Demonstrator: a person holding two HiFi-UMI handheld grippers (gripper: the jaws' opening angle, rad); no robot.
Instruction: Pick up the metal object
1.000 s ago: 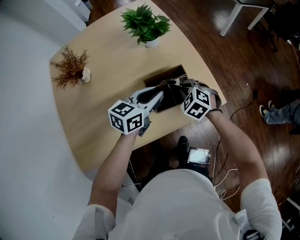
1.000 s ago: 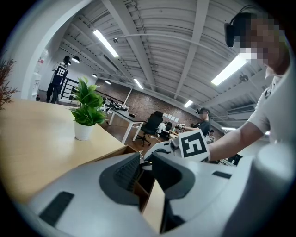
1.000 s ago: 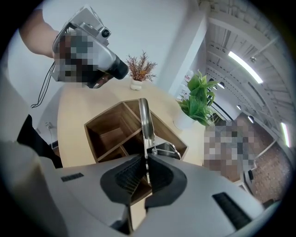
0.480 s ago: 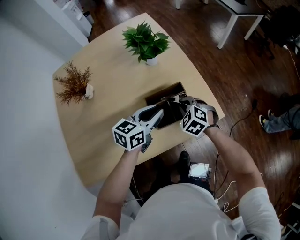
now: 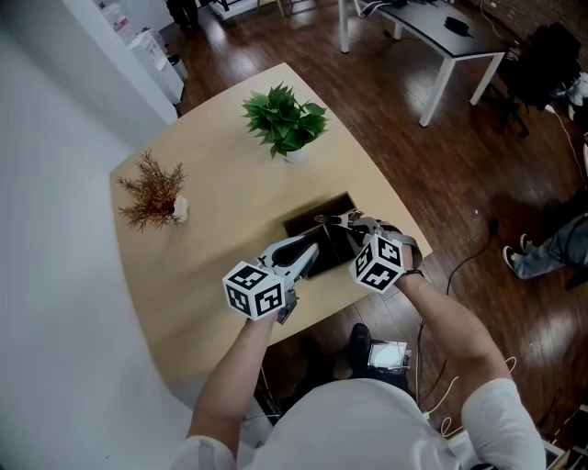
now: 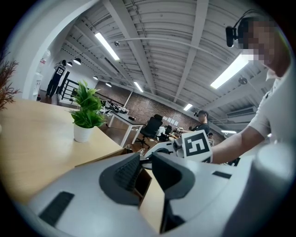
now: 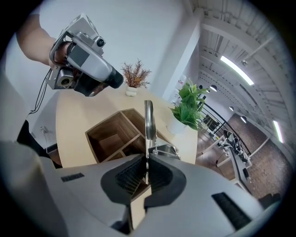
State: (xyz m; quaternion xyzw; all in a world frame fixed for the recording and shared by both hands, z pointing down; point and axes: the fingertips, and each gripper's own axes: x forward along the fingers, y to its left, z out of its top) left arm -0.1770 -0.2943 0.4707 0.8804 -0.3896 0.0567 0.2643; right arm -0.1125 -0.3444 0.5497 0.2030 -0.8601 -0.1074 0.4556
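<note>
My right gripper (image 7: 147,166) is shut on the metal object (image 7: 148,121), a flat shiny strip that stands up out of the jaws with a wire loop at its base. In the head view the metal object (image 5: 335,219) hangs over the dark wooden tray (image 5: 317,204), with the right gripper (image 5: 347,226) just behind it. My left gripper (image 5: 317,246) reaches in from the left. Its jaws (image 6: 143,162) stand a little apart with nothing between them, pointing at the right gripper's marker cube (image 6: 196,146).
The tray (image 7: 111,134) has several bare compartments and sits near the front right edge of the light wooden table (image 5: 220,184). A green potted plant (image 5: 285,119) and a dried brown plant (image 5: 154,191) stand farther back. A white desk (image 5: 432,27) is beyond, on the dark floor.
The head camera has drawn back, showing more of the room. Both grippers stay over the tray, the right one still holding the metal object.
</note>
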